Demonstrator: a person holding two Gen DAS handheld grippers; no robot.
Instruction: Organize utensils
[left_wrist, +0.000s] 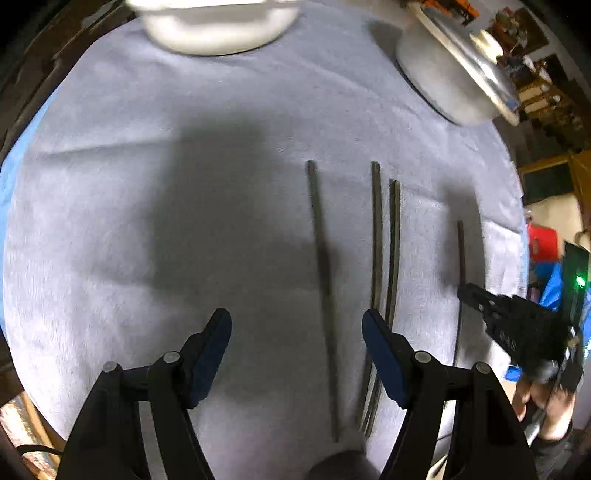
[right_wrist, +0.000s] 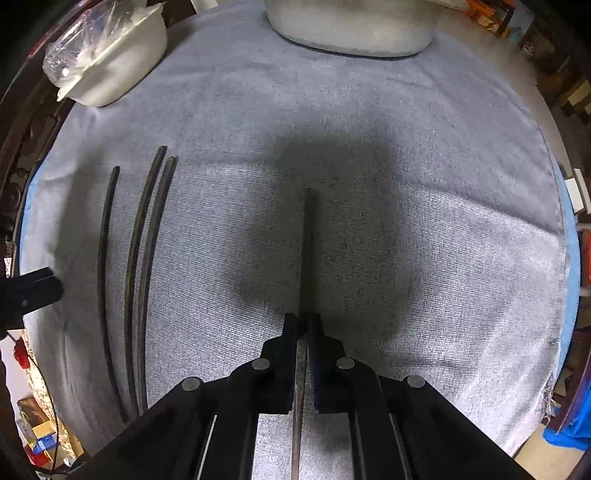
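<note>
Several dark chopsticks lie roughly parallel on a grey-blue cloth (left_wrist: 147, 184). My left gripper (left_wrist: 297, 328) is open and hovers over the cloth. A single chopstick (left_wrist: 320, 266) runs below the gap between its fingers, untouched. Just right of it lie a close pair of chopsticks (left_wrist: 376, 240). Farther right, my right gripper (left_wrist: 480, 301) is shut on the outermost chopstick (left_wrist: 460, 251). In the right wrist view this gripper (right_wrist: 303, 325) pinches that chopstick (right_wrist: 307, 240) near its middle, with the other three chopsticks (right_wrist: 142, 240) off to the left. Whether the held chopstick is off the cloth I cannot tell.
A white dish (right_wrist: 122, 62) holding a clear plastic bag stands at the back left, and a grey basin (right_wrist: 351, 33) at the back. The same white dish (left_wrist: 218, 33) and basin (left_wrist: 439, 74) show in the left wrist view. A person's hand (left_wrist: 535, 398) holds the right gripper. The cloth's edge (right_wrist: 557, 236) is at right.
</note>
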